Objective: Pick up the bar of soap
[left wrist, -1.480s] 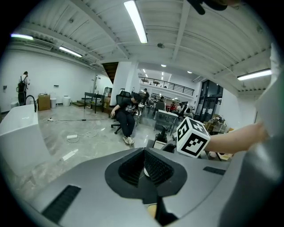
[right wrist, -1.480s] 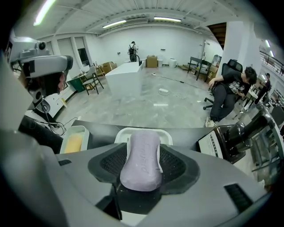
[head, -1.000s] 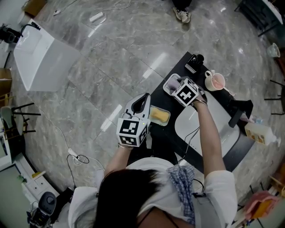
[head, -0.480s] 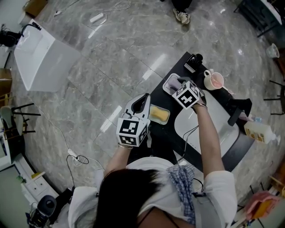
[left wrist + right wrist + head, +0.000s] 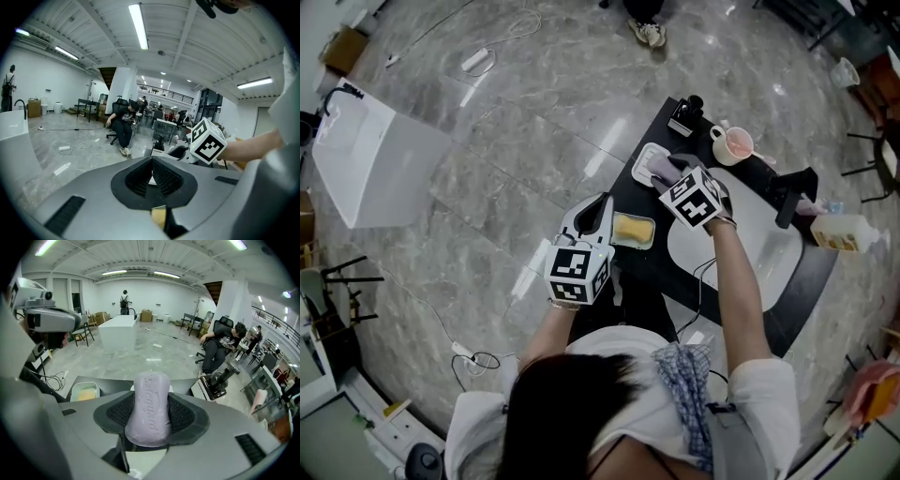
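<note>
- The right gripper (image 5: 150,414) has its dark ribbed fingers (image 5: 185,415) squeezed on a pale purple bar of soap (image 5: 149,399), one finger on each long side
- The soap stands on end between them, with raised letters on its front
- In the head view the soap is over a small white plastic soap dish (image 5: 641,159) at the far end of the long black desk (image 5: 649,274)
- It looks lifted a little off the dish, though that is hard to see from so high up
- The left gripper (image 5: 599,210) is at the left edge of the desk, with its fingers (image 5: 165,174) pressed together and nothing in them
- Just beside its tip is a little clear tray (image 5: 617,239) with a yellow block (image 5: 635,228) in it
- A white oval sink (image 5: 750,253) is set in the desk, under the right arm
- A pink cup (image 5: 732,144) stands at the far end too, near the soap dish
- The desk stands on a shiny grey stone floor (image 5: 487,141)
</note>
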